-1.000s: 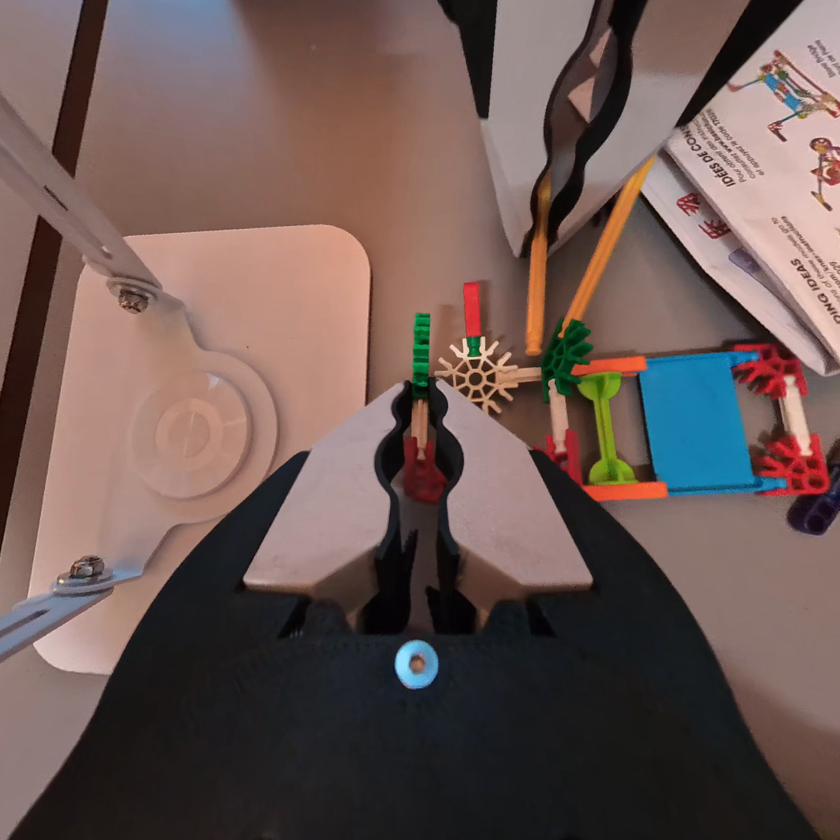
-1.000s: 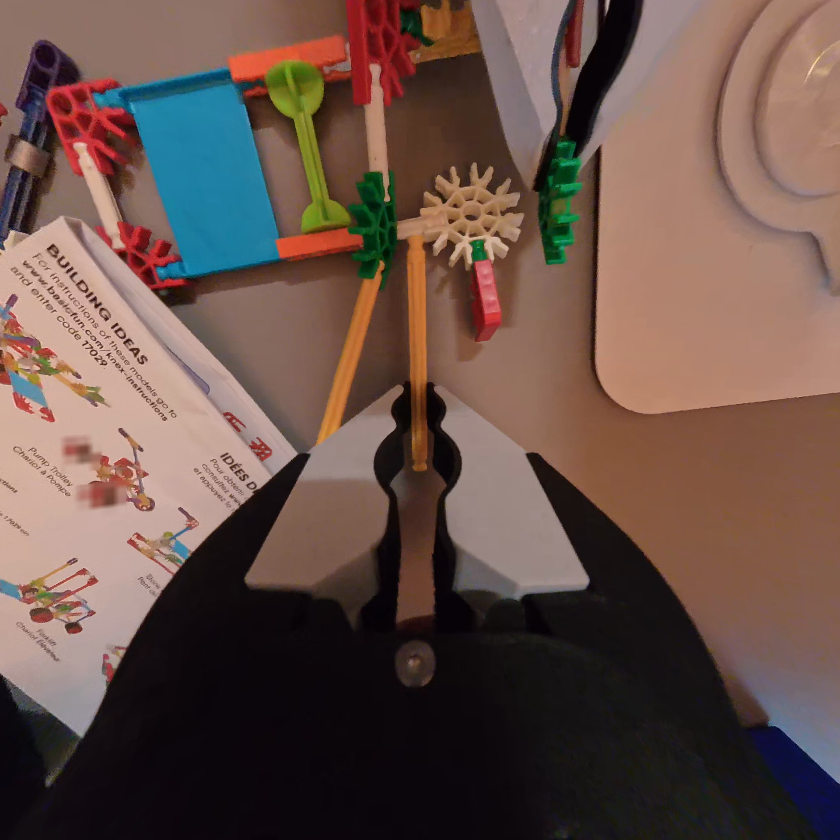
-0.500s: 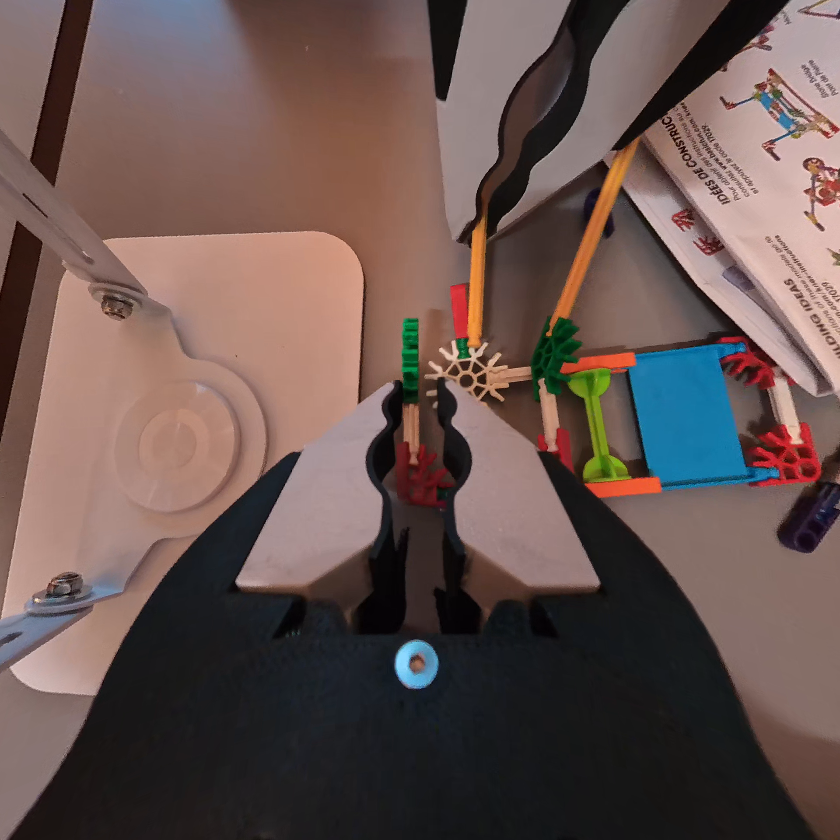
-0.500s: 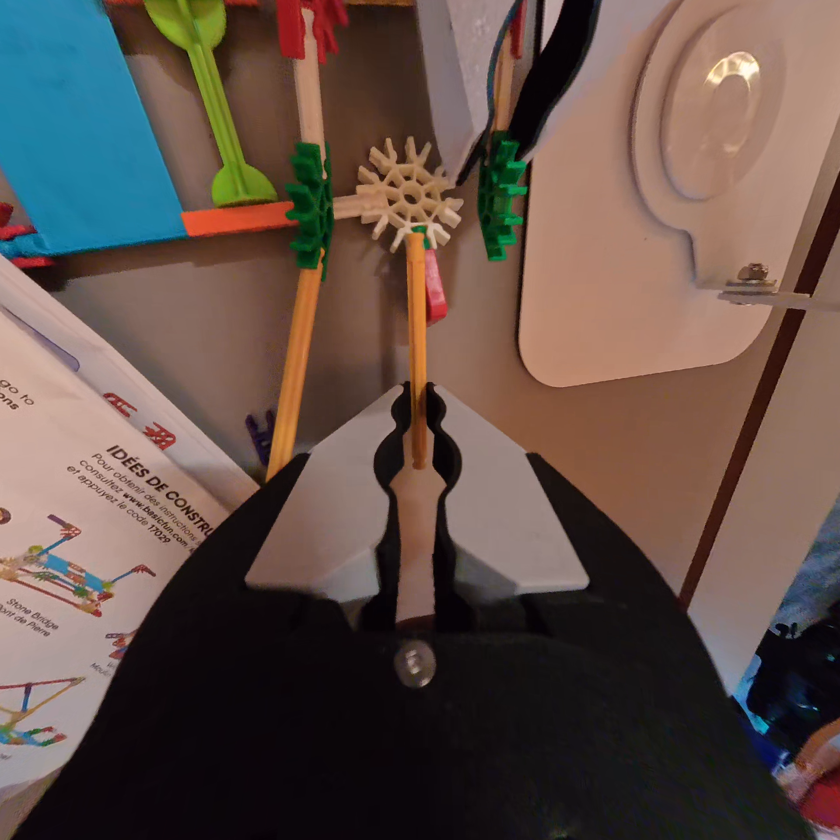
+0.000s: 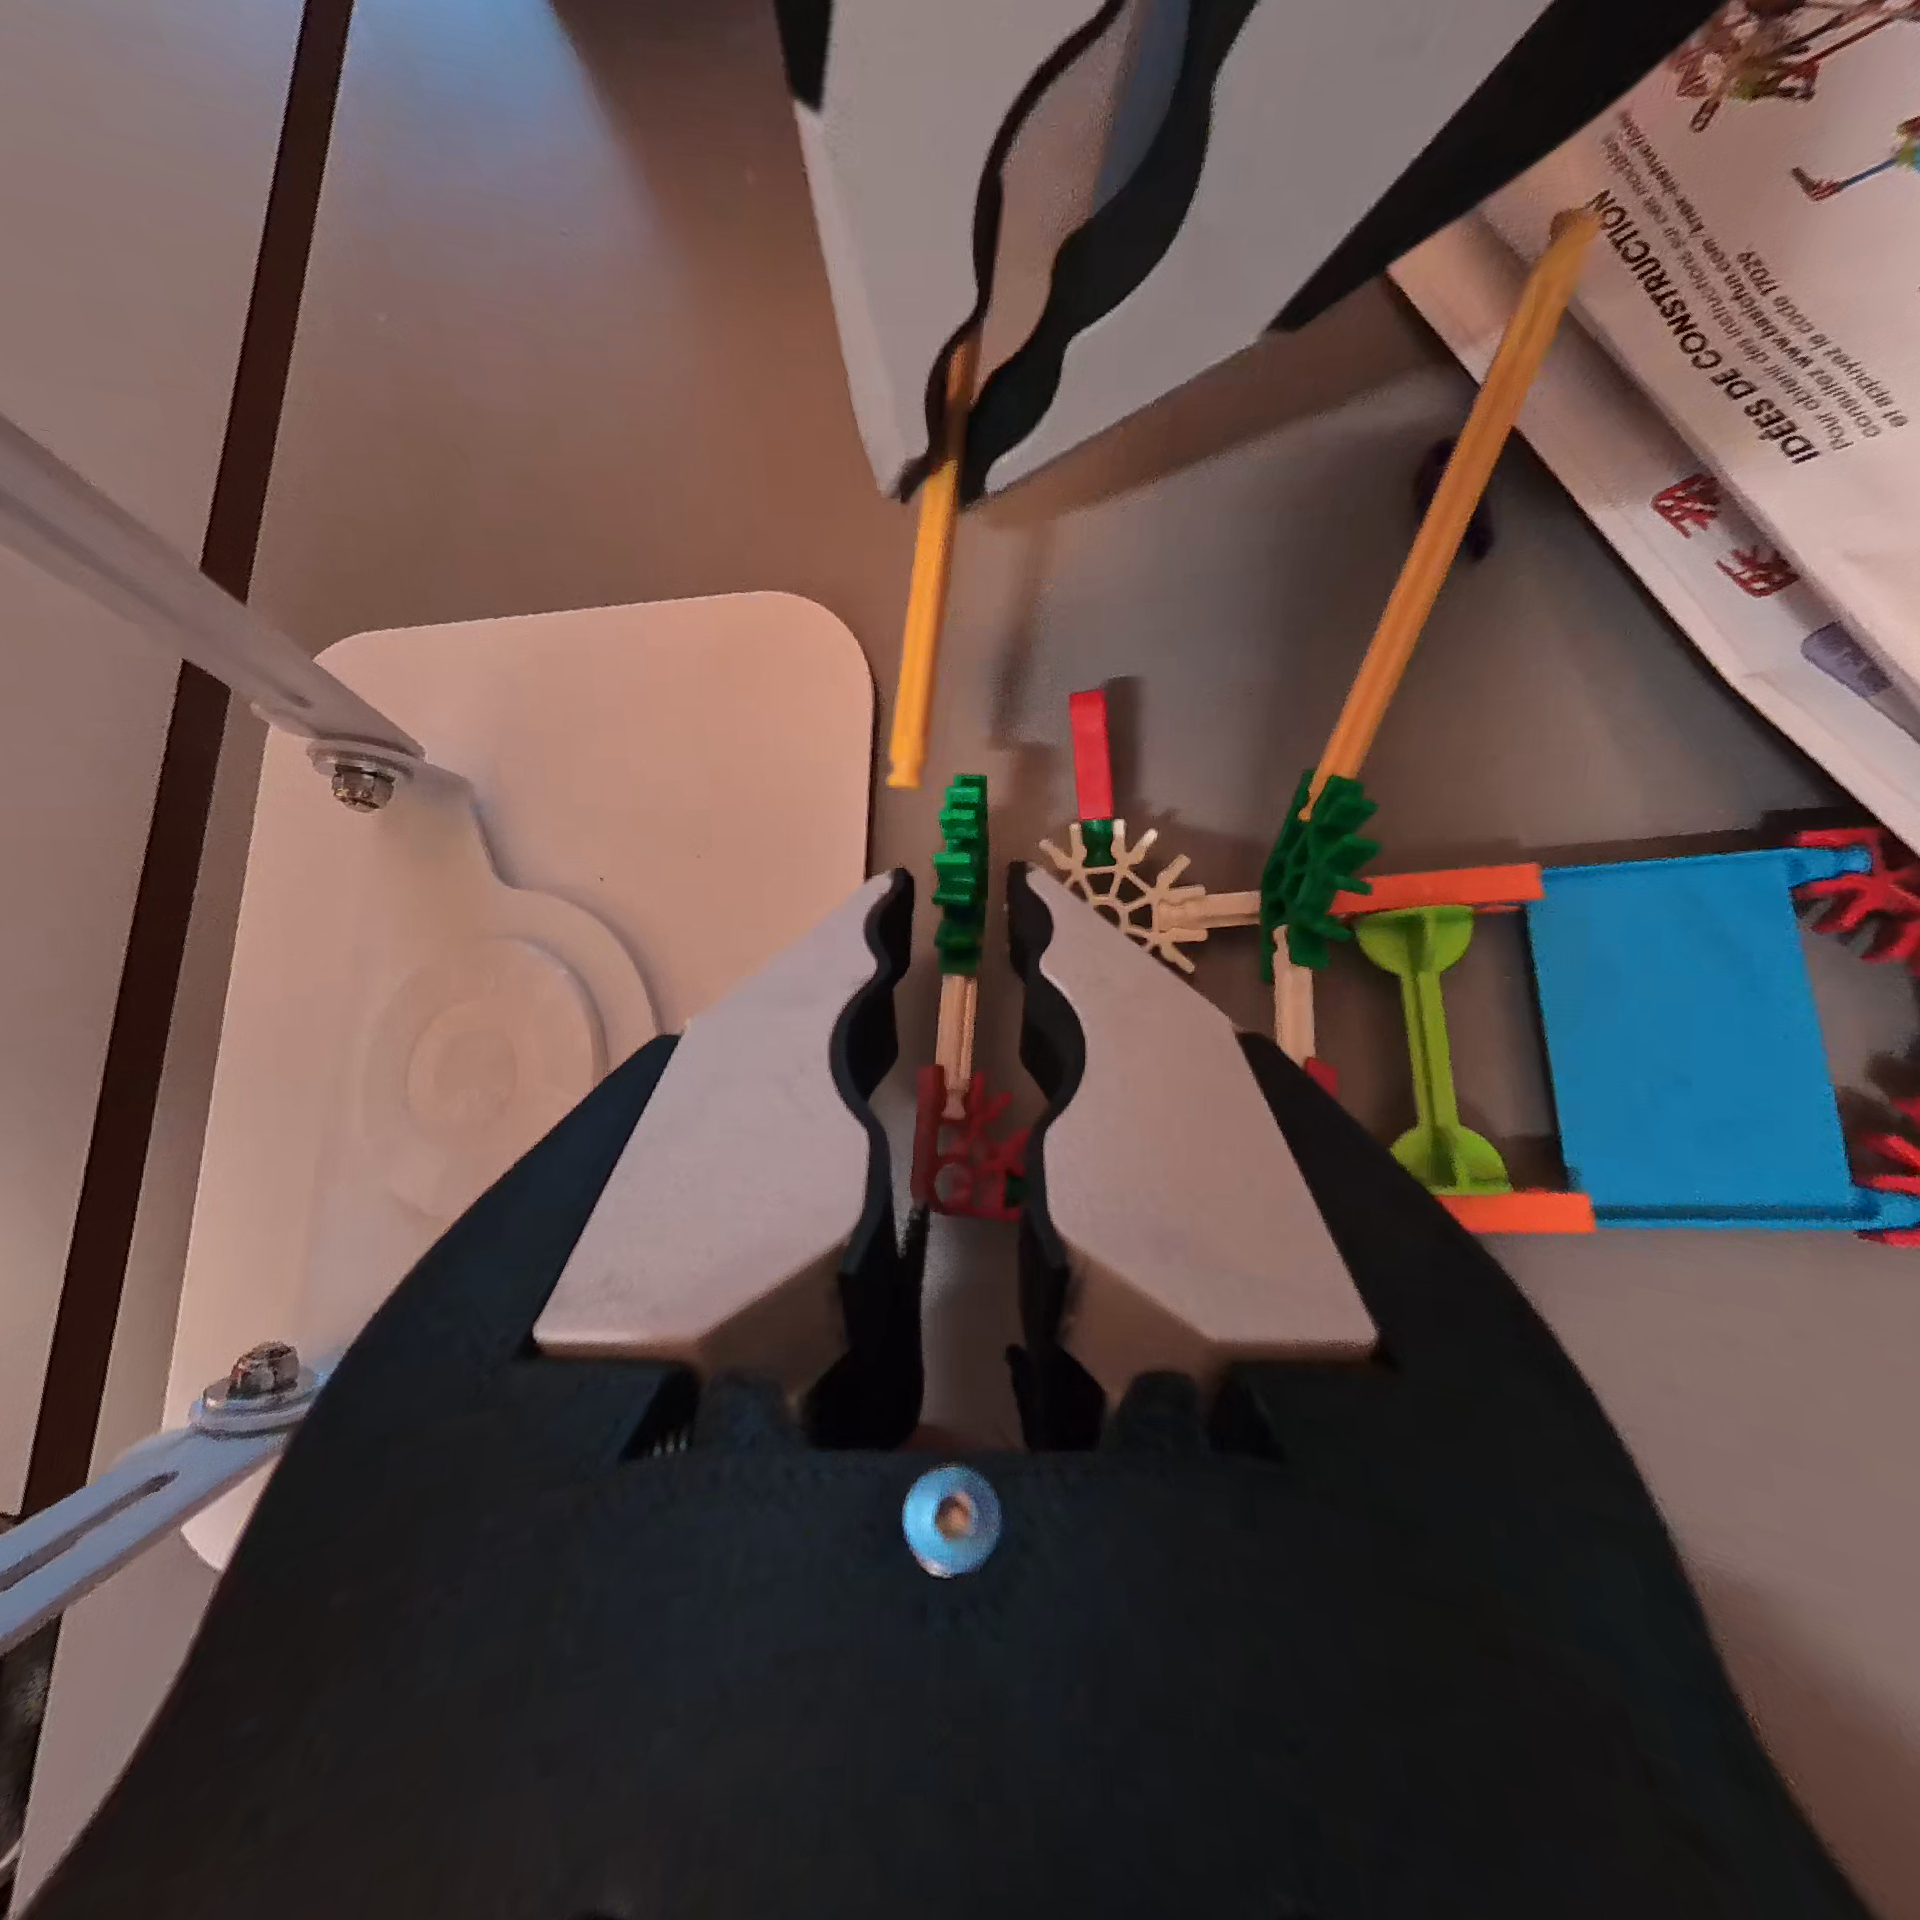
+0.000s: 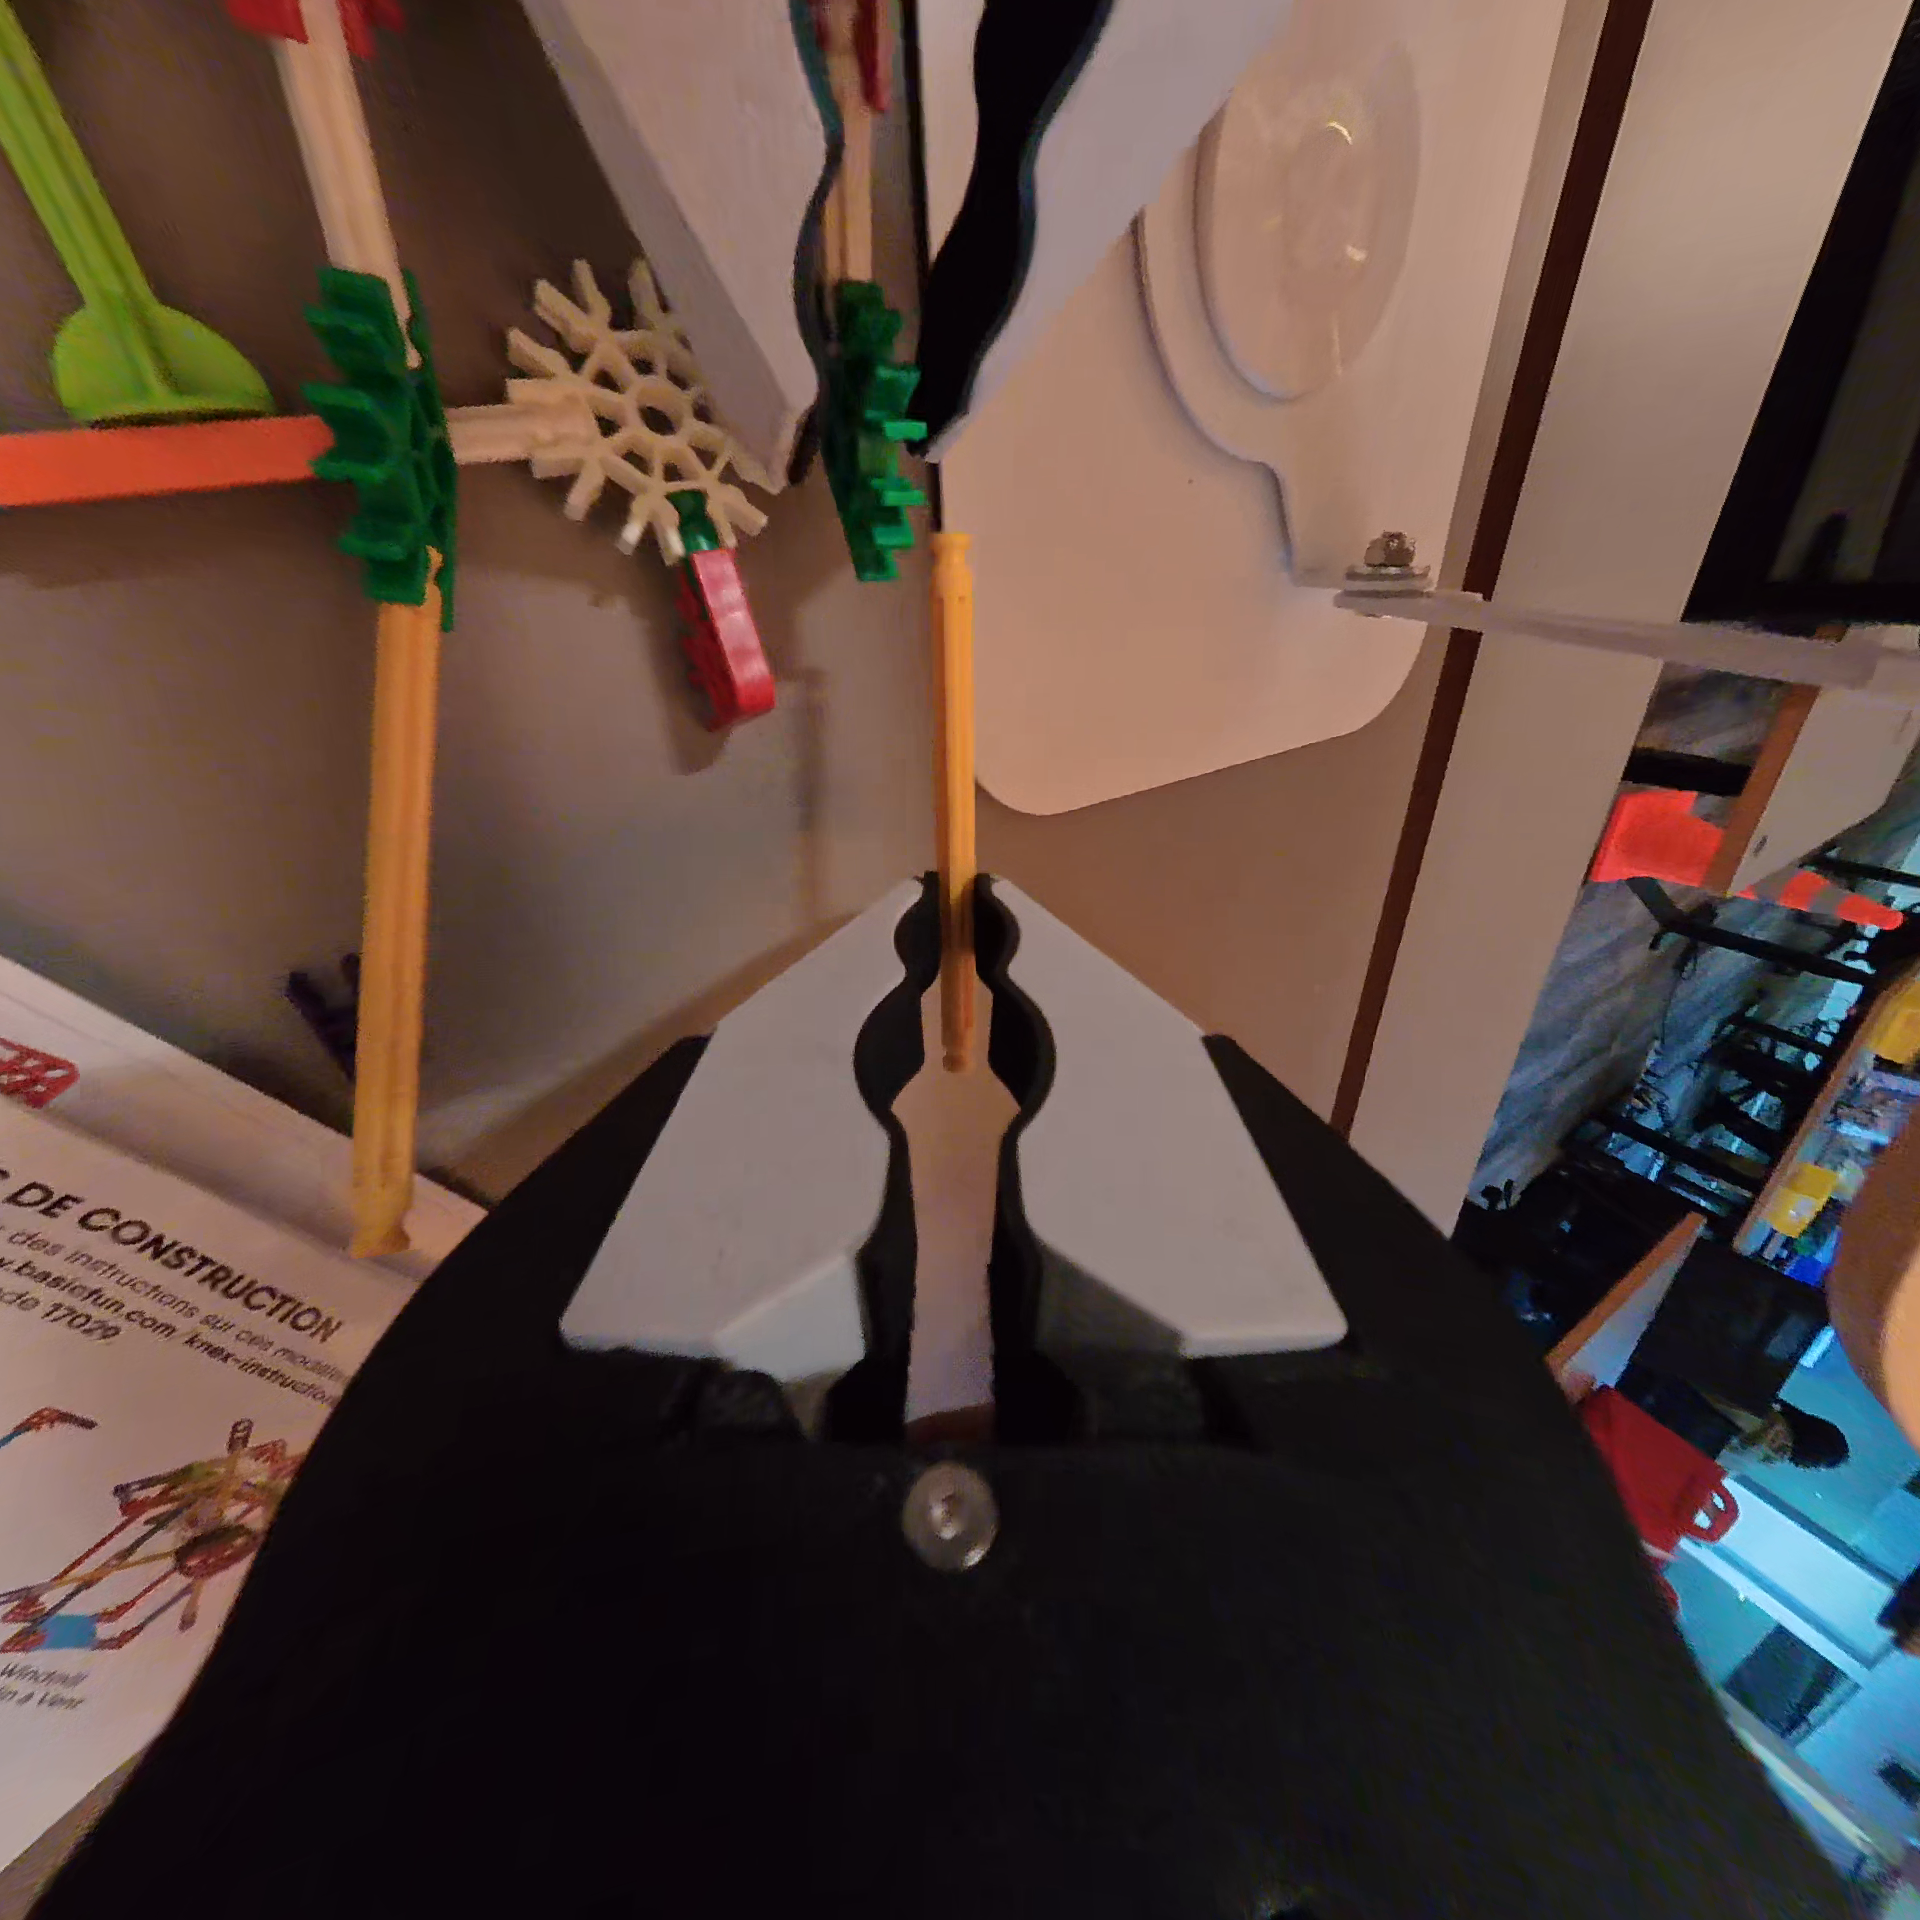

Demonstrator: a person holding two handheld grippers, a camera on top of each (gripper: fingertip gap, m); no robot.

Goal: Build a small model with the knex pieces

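Right gripper: my right gripper [image 6: 954, 883] is clamped on a yellow rod [image 6: 952, 727] near its back end. Most of the rod sticks out forward past the fingertips.

Left gripper: my left gripper [image 5: 956, 883] has its jaws standing apart around a small sub-piece. A green connector [image 5: 958, 862] sits edge-on at the tips, a short white rod [image 5: 956, 1023] runs back from it, and a red connector [image 5: 966, 1143] lies deeper in. There is a gap on both sides of the white rod. The red connector sits close to the pads, and I cannot tell whether it touches them.

Key relation: the yellow rod's long axis runs along my right fingers and nearly parallel to the sub-piece's own axis. The two lie almost end to end. The rod's free tip is just beside the far edge of the green connector, offset towards the white base plate [image 5: 582, 831] and apparently not touching it.

Nearer gripper: the left one is around the green connector, and the right reaches it only through the rod.

Surroundings: a white snowflake connector [image 5: 1127, 899] carrying a short red rod [image 5: 1089, 753] lies just beside my left fingertip. It is joined to a model with a blue panel [image 5: 1683, 1039] and a second yellow rod [image 5: 1444, 499]. A printed leaflet [image 5: 1766, 364] lies beyond.
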